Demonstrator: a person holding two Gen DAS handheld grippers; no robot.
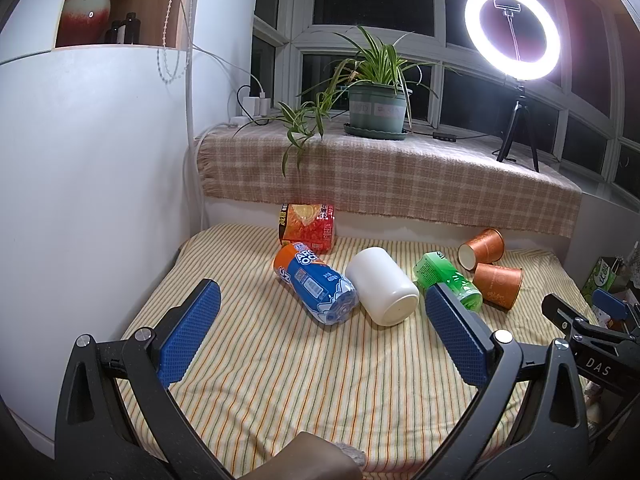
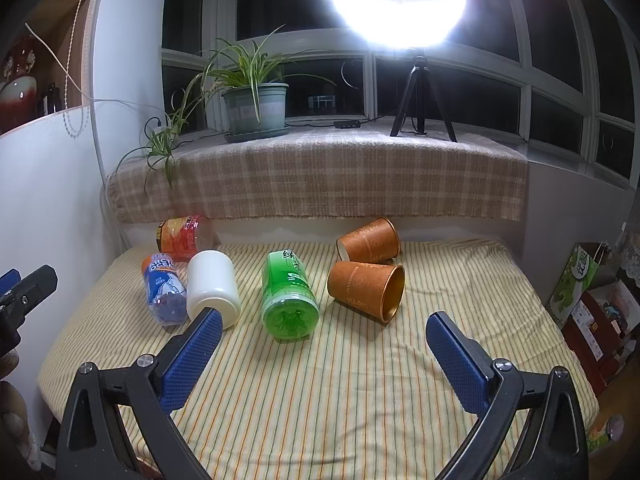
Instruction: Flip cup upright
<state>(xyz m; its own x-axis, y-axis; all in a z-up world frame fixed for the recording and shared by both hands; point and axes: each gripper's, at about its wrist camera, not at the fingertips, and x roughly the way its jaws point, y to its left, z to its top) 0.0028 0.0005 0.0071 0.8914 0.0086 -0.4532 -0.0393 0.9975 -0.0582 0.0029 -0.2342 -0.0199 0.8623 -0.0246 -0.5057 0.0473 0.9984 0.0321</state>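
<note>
Both tools are held above the near part of a table covered in a yellow striped cloth, and neither touches anything. The left tool has its blue padded fingers spread wide with nothing between them; the right tool is likewise spread and holds nothing. Two orange paper cups lie on their sides toward the far right corner of the table. The nearer cup has its open mouth turned to the right and toward the near edge, showing a golden inside. The farther cup lies just behind it, close to the far edge, with its mouth to the right. Whether the two cups touch cannot be told. To their left, a green bottle lies with its base toward the near edge. Next comes a white jar on its side, then a blue-labelled bottle with an orange cap, also lying down. A red snack tub lies at the far edge toward the left. Behind the table, a checked blanket covers the windowsill, which carries a potted plant and a lit ring light on a tripod.
</note>
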